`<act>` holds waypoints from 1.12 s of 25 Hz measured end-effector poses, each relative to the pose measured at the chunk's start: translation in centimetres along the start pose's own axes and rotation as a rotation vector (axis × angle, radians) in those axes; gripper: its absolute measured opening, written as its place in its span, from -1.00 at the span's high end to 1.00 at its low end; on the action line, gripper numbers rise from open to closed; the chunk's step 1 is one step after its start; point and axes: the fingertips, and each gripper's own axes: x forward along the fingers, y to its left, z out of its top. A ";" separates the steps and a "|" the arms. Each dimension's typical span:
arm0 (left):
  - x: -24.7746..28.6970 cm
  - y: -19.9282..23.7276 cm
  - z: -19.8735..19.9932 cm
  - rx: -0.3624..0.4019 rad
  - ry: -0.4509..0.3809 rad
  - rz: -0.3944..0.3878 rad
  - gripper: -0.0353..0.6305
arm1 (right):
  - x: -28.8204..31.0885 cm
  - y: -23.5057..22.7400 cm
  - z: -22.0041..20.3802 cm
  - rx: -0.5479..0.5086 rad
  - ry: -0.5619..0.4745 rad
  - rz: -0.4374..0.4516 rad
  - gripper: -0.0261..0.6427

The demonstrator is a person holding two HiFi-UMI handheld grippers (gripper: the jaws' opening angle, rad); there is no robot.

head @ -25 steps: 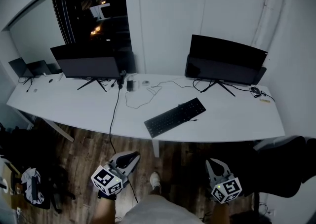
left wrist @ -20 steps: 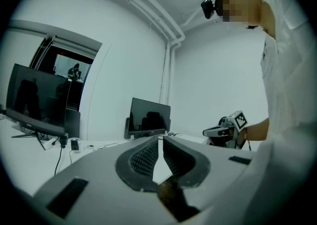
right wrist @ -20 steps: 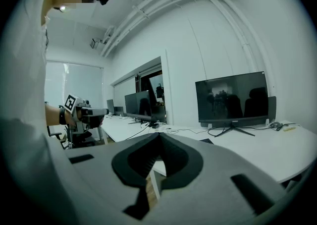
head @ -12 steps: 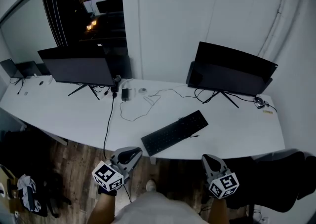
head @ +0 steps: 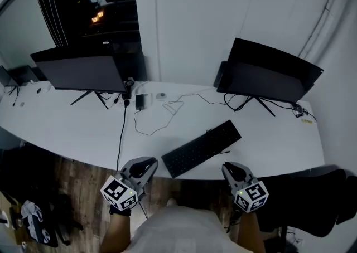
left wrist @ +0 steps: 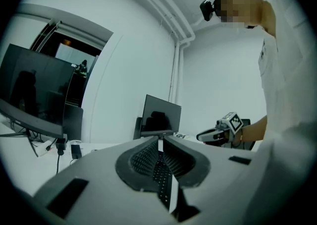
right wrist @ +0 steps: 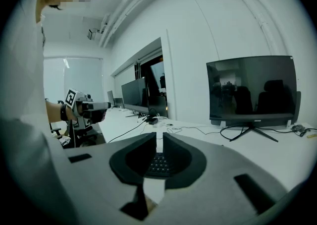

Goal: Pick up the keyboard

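A black keyboard [head: 202, 149] lies at a slant on the white desk [head: 72, 129], near its front edge. My left gripper [head: 146, 164] hangs just short of that edge, left of the keyboard's near end, shut and empty. My right gripper [head: 230, 168] is at the edge under the keyboard's right half; its jaws have just been opening to a narrow gap with nothing between them. In the left gripper view the keyboard [left wrist: 162, 172] shows through the slit of the left gripper [left wrist: 160, 142]. In the right gripper view its keys [right wrist: 159, 163] lie beyond the right gripper [right wrist: 159, 137].
Two dark monitors stand at the back of the desk, one on the left [head: 78, 73] and one on the right [head: 270, 79]. Loose cables [head: 150, 126] trail between them and one drops over the front edge. A dark chair [head: 312, 196] is at the right.
Both grippers have moved forward from over the floor to the desk's front edge. The desk and keyboard now sit closer in the head view.
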 end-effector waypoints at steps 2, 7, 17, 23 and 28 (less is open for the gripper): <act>0.0 0.2 -0.6 -0.011 0.002 0.003 0.81 | 1.0 -0.1 -0.9 0.000 0.040 0.010 0.77; -0.2 0.9 -2.0 -0.048 0.009 0.033 0.81 | 3.1 -0.1 -2.2 -0.020 0.094 0.047 0.76; 2.7 1.8 -2.5 -0.069 0.024 0.097 0.81 | 6.3 -3.7 -3.6 -0.015 0.158 0.090 0.73; 6.3 1.6 -3.1 -0.088 0.048 0.098 0.81 | 8.6 -6.3 -5.4 -0.050 0.247 0.128 0.69; 9.7 1.3 -3.8 -0.104 0.077 0.080 0.81 | 10.8 -8.8 -7.1 -0.065 0.323 0.137 0.61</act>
